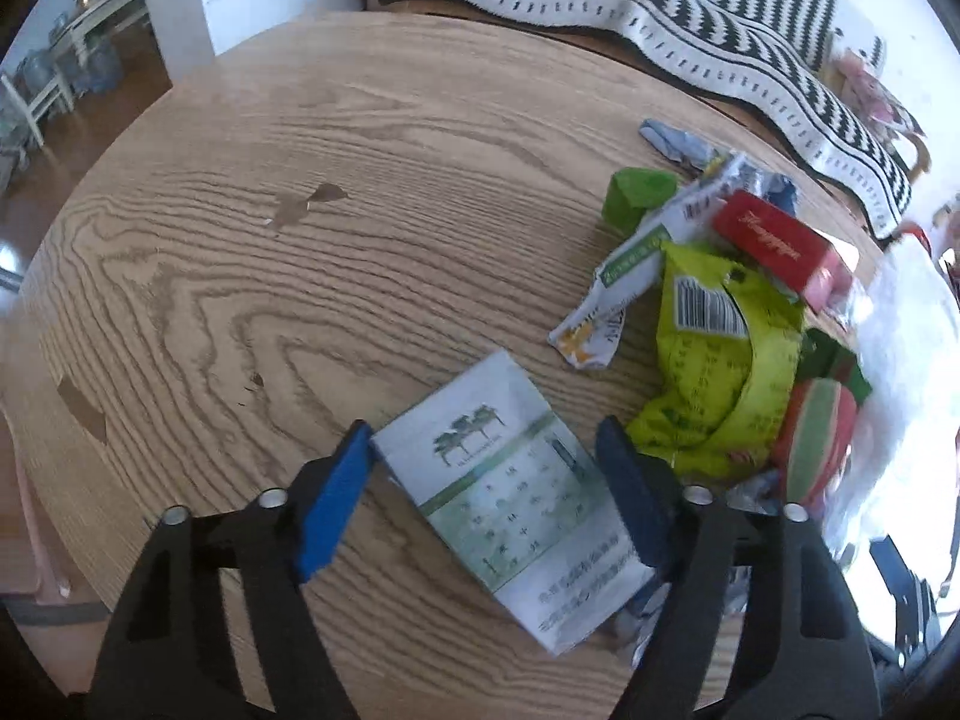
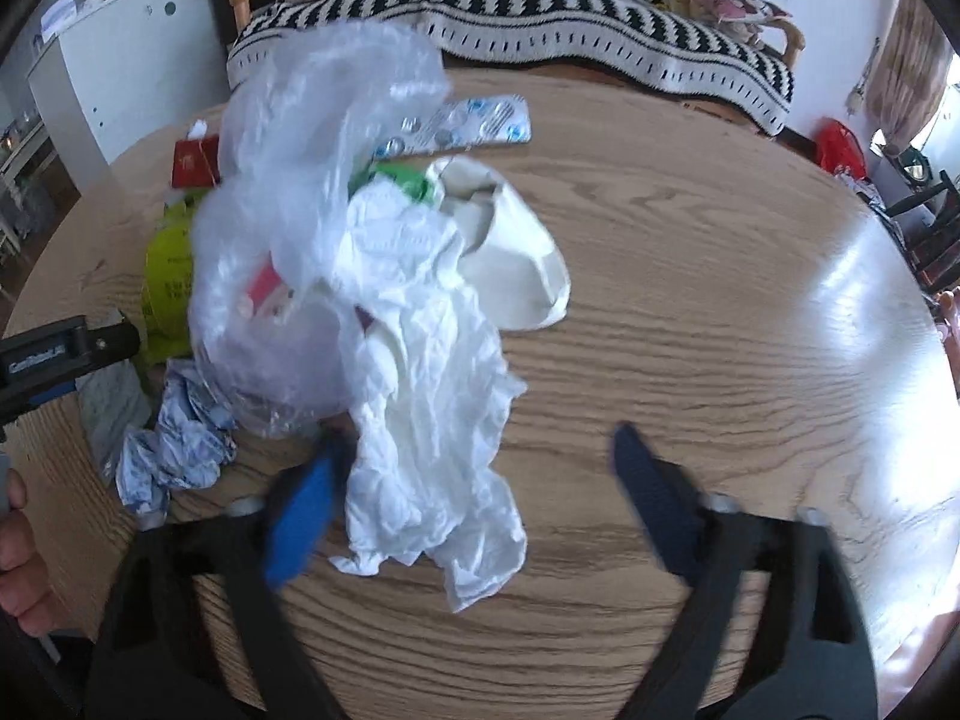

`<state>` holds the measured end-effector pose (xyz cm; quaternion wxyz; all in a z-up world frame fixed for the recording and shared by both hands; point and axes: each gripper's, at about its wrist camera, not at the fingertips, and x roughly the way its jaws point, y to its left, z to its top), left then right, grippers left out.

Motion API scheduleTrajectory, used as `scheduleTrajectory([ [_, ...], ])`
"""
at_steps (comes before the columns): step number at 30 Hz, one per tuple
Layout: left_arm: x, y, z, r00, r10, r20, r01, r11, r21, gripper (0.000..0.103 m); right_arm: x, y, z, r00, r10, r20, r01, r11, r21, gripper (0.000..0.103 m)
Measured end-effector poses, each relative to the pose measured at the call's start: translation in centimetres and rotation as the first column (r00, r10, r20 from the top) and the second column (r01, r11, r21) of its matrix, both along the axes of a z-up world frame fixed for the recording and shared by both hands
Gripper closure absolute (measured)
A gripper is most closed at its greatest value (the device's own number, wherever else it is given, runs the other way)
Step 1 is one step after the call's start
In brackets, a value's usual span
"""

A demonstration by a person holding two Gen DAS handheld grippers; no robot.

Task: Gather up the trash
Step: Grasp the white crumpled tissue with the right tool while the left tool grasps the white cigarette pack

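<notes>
On the round wooden table (image 1: 270, 252) a flat white-and-green box (image 1: 510, 510) lies between the blue pads of my left gripper (image 1: 486, 438). The left pad is at the box's corner, the right pad just beside its far edge, and the jaws stand open. To the right lies a trash heap: a lime snack bag (image 1: 714, 372), a red box (image 1: 780, 246) and a white wrapper (image 1: 624, 276). My right gripper (image 2: 477, 438) is open over a crumpled white tissue (image 2: 420, 396); its left pad brushes the tissue's edge, the right pad is well clear.
A clear plastic bag (image 2: 312, 180) covers part of the heap, with a blister pack (image 2: 468, 123), a crushed white cup (image 2: 516, 252) and a crumpled blue-white wrapper (image 2: 174, 444) around it. A striped blanket (image 2: 540, 18) lies beyond the table's far edge. A hand (image 2: 18, 558) shows at the left.
</notes>
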<state>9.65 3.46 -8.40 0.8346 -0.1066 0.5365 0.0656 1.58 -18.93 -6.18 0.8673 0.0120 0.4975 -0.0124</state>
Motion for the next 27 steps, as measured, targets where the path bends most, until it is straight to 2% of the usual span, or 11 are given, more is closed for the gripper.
scheduleTrajectory([
  [1,-0.2,-0.1,0.0,1.000,-0.010,0.001,0.010,1.000,-0.004,0.034,-0.1,-0.3,-0.1,1.000,-0.001,0.004,0.001,1.000,0.023,0.050],
  [2,-0.4,0.1,0.2,1.000,-0.019,0.003,0.019,1.000,-0.018,0.038,-0.1,-0.4,-0.1,1.000,-0.003,-0.002,0.003,1.000,0.027,0.077],
  [3,-1.1,0.4,0.3,1.000,-0.025,0.003,0.025,0.999,-0.028,0.050,-0.2,-0.6,0.0,1.000,-0.006,-0.001,0.007,0.999,0.040,0.082],
  [4,-1.3,0.5,0.6,0.999,-0.030,0.015,0.030,0.999,-0.038,0.072,-0.3,-0.8,0.3,1.000,-0.012,0.002,0.012,0.999,0.053,0.085],
  [5,-1.5,0.7,0.9,0.999,-0.035,0.029,0.036,0.998,-0.041,0.079,-0.6,-1.3,0.6,1.000,-0.021,0.009,0.021,0.998,0.066,0.088],
  [13,-2.4,2.4,1.3,0.996,-0.092,0.004,0.091,0.985,-0.147,0.089,-3.6,-4.7,4.3,0.992,-0.062,0.113,0.054,0.996,0.072,0.090],
  [14,-2.7,2.3,1.4,0.995,-0.097,0.007,0.097,0.984,-0.150,0.086,-3.9,-5.3,4.4,0.991,-0.068,0.114,0.060,0.996,0.071,0.090],
  [16,-3.6,1.3,2.1,0.992,-0.117,0.037,0.121,0.984,-0.129,0.059,-4.0,-6.1,4.1,0.992,-0.074,0.105,0.067,0.995,0.073,0.090],
  [17,-3.8,1.0,2.5,0.992,-0.114,0.047,0.119,0.986,-0.113,0.027,-4.6,-5.9,4.5,0.992,-0.078,0.100,0.071,0.995,0.071,0.090],
  [18,-3.9,0.5,2.9,0.993,-0.098,0.072,0.104,0.991,-0.083,0.017,-4.9,-5.9,4.5,0.992,-0.079,0.098,0.073,0.995,0.071,0.090],
  [27,-4.0,-0.4,1.1,0.997,0.019,-0.076,-0.024,0.998,-0.063,0.016,-7.2,-5.7,5.0,0.990,-0.090,0.110,0.079,0.992,0.098,0.090],
])
